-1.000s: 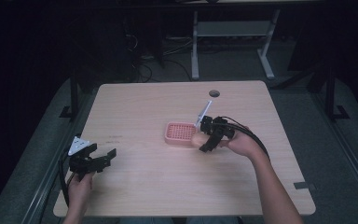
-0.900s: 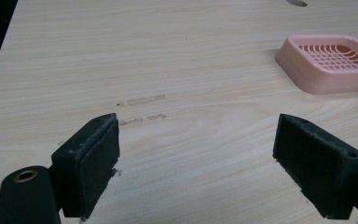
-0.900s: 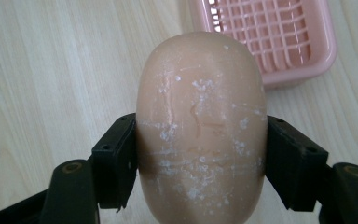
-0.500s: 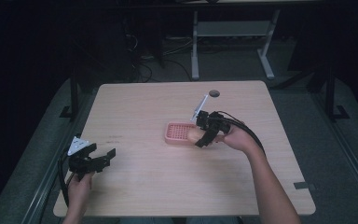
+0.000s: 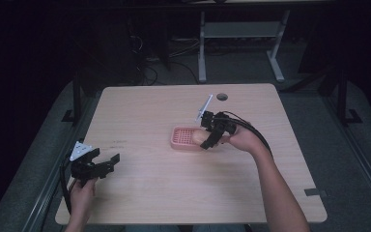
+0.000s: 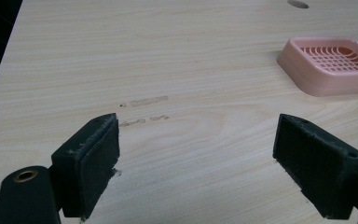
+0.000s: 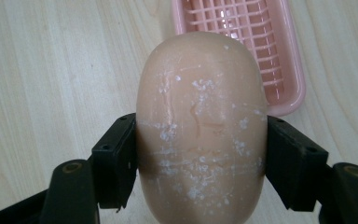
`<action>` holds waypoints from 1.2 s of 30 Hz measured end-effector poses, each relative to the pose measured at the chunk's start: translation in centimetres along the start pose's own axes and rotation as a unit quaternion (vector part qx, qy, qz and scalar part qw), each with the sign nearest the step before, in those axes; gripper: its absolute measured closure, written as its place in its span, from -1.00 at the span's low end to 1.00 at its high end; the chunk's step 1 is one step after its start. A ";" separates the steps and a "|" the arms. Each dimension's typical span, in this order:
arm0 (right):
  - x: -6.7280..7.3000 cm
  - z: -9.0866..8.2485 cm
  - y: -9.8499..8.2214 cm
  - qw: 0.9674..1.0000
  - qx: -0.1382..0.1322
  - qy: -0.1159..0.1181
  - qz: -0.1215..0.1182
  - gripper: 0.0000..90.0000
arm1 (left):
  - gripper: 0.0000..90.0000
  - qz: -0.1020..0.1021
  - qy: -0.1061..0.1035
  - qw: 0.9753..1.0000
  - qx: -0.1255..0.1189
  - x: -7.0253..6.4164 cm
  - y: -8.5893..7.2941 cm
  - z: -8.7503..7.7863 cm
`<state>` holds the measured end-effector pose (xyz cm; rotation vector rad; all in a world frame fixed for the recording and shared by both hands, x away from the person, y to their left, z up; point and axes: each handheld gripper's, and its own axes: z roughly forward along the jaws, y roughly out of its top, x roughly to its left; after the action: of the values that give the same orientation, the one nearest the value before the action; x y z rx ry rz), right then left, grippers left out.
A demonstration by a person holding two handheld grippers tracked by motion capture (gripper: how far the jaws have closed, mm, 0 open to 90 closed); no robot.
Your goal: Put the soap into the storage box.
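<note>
Our right gripper (image 7: pixel 200 154) clamps a peach soap bar (image 7: pixel 200 126) just over the bare pink soap dish (image 7: pixel 289 65), while our left gripper (image 6: pixel 196 158) gapes wide.

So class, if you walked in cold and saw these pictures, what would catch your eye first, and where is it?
The peach-coloured bar of soap, clamped between the jaws of the right gripper, stands out most; it hangs at the near edge of the pink soap dish in the middle of the wooden table. Next, the left gripper, jaws wide open and holding nothing, sits low at the table's near left corner.
</note>
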<state>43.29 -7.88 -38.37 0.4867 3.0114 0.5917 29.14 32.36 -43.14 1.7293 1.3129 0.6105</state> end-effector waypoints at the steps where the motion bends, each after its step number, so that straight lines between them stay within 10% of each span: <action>1: 0.0 0.0 0.1 1.000 0.003 -0.002 -0.001 -0.29 | -0.68 0.000 0.000 1.000 0.000 0.0 0.0 0.0; 36: -1.4 1.7 5.1 1.000 0.005 0.003 -0.028 -0.29 | -0.68 0.007 -0.002 1.000 -0.004 -0.2 0.2 -0.1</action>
<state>46.28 -3.21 -38.02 0.3988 3.0234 0.5760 29.09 32.18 -42.87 1.7327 1.2962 0.6196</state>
